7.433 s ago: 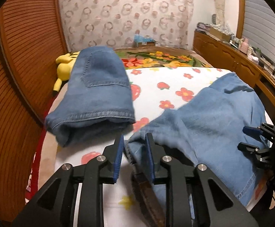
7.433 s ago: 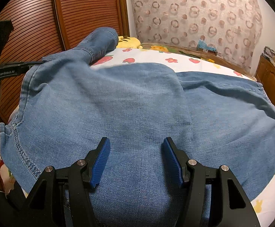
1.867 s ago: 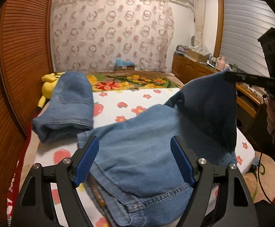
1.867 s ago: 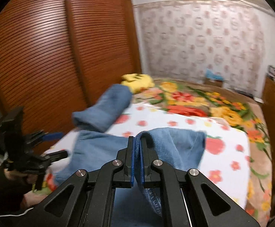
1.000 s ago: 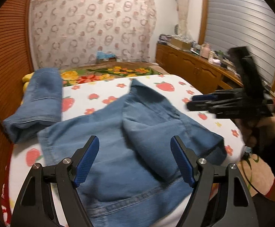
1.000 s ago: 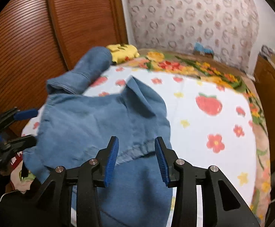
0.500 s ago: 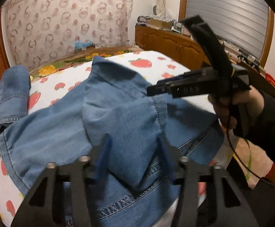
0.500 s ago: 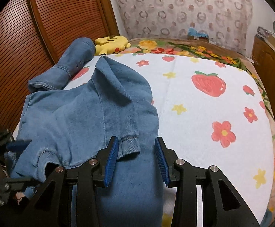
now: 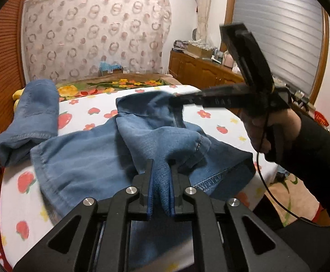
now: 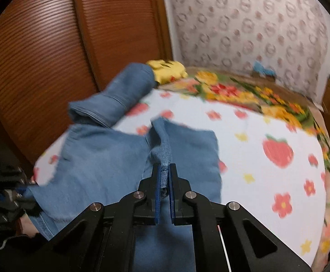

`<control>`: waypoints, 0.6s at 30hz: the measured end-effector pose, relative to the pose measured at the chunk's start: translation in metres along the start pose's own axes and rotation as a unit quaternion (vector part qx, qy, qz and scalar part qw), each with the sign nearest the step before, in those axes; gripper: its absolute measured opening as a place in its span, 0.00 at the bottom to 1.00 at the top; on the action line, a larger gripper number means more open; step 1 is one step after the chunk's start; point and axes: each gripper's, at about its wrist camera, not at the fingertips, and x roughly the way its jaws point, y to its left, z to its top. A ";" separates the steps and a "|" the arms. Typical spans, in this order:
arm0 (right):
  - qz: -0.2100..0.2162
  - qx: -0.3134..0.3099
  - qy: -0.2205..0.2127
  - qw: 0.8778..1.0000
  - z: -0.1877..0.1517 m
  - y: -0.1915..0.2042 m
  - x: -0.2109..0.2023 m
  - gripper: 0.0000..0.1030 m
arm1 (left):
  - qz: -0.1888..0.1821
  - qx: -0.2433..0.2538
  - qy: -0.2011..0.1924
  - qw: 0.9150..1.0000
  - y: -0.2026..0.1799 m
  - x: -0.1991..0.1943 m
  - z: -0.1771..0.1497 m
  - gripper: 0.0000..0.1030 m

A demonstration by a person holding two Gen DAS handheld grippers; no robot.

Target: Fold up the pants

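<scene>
Crumpled blue denim pants (image 9: 85, 158) lie on the near part of the bed. My left gripper (image 9: 161, 165) has its jaws closing, and both pads press a bunched fold of the denim. The right gripper (image 10: 164, 165) is shut on a hem edge of the pants (image 10: 101, 158) and holds that fold raised. From the left wrist view the right gripper (image 9: 176, 100) reaches in from the right, its tip at the lifted far fold, with a person's hand (image 9: 262, 131) on its handle. The left gripper (image 10: 26, 192) shows blurred at the left edge of the right wrist view.
A second pair of folded jeans (image 9: 35, 113) lies at the bed's far left, beside a yellow plush toy (image 10: 167, 70). The white fruit-print sheet (image 9: 221, 117) is bare on the right. Brown slatted doors (image 10: 40, 56) run along the left; a wooden cabinet (image 9: 199, 72) stands right.
Both grippers went from open to closed on the denim. The right one has pulled its fold up and back toward itself, and the left one now pinches a bunched fold.
</scene>
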 end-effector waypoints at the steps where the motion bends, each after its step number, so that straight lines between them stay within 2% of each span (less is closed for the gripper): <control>1: 0.008 -0.006 -0.005 1.000 0.004 0.007 -0.002 0.06 | 0.002 -0.002 0.001 1.000 0.001 -0.003 -0.003 0.11; 8: 0.057 -0.042 -0.015 0.997 0.015 0.045 -0.002 0.06 | 0.009 -0.026 0.021 0.999 0.009 -0.010 -0.029 0.11; 11: 0.053 -0.059 -0.005 0.997 0.013 0.045 0.006 0.06 | 0.019 -0.039 0.032 0.999 0.018 -0.008 -0.034 0.13; 13: 0.045 -0.057 0.006 0.997 0.012 0.041 0.011 0.07 | 0.017 -0.046 0.034 0.998 0.022 -0.009 -0.035 0.19; 14: 0.045 -0.049 0.010 0.998 0.012 0.040 0.011 0.13 | 0.018 -0.047 0.034 0.998 0.023 -0.009 -0.034 0.22; 16: 0.043 -0.039 0.008 0.998 0.016 0.038 0.005 0.23 | 0.030 -0.042 0.033 0.998 0.023 -0.011 -0.032 0.38; 18: 0.034 -0.035 0.005 0.999 0.016 0.034 0.001 0.30 | 0.040 -0.037 0.030 0.998 0.023 -0.014 -0.030 0.43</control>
